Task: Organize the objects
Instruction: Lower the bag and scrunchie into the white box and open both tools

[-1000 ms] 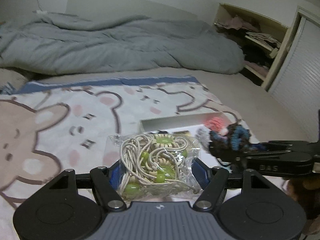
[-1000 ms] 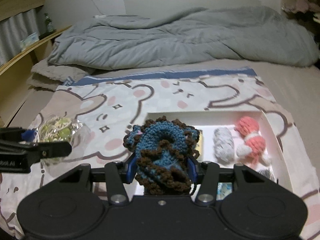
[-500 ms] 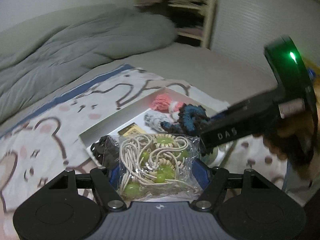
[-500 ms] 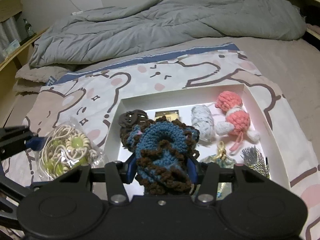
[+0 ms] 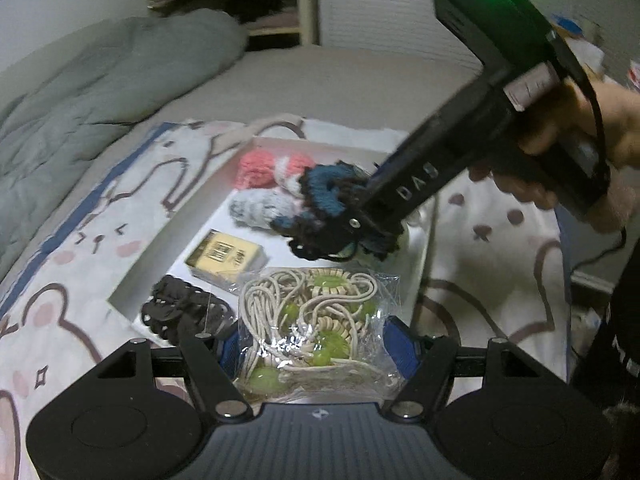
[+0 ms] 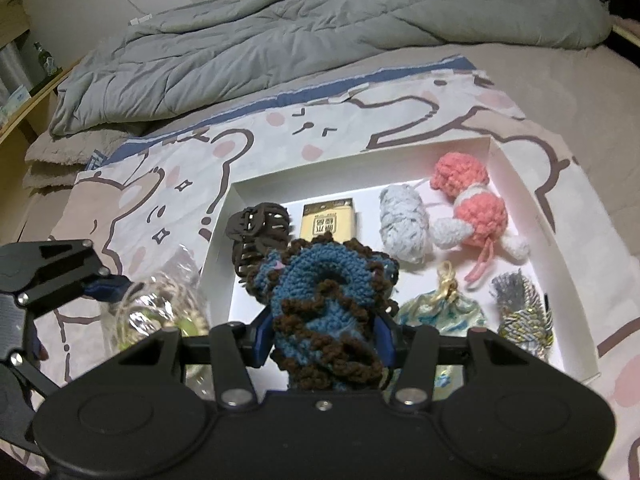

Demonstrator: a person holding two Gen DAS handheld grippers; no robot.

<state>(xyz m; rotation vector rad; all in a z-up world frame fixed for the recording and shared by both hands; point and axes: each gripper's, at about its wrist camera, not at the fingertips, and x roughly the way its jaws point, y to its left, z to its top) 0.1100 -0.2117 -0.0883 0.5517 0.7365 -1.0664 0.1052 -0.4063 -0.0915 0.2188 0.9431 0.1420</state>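
Already the white box (image 6: 516, 184) holds yarn toys (image 6: 468, 208) (left tongs (image 5: 316, 344) clamp bagged cords (image 5: 316, 320), right tongs (image 6: 324, 336) a scrunchie (image 6: 324, 300)).

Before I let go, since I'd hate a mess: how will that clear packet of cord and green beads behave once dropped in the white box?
The clear packet, pinched in the left gripper, looks crinkly and limp, so it will probably slump flat, not roll. Its glossy film may slide on the white box. The loose cord inside suggests it is light.
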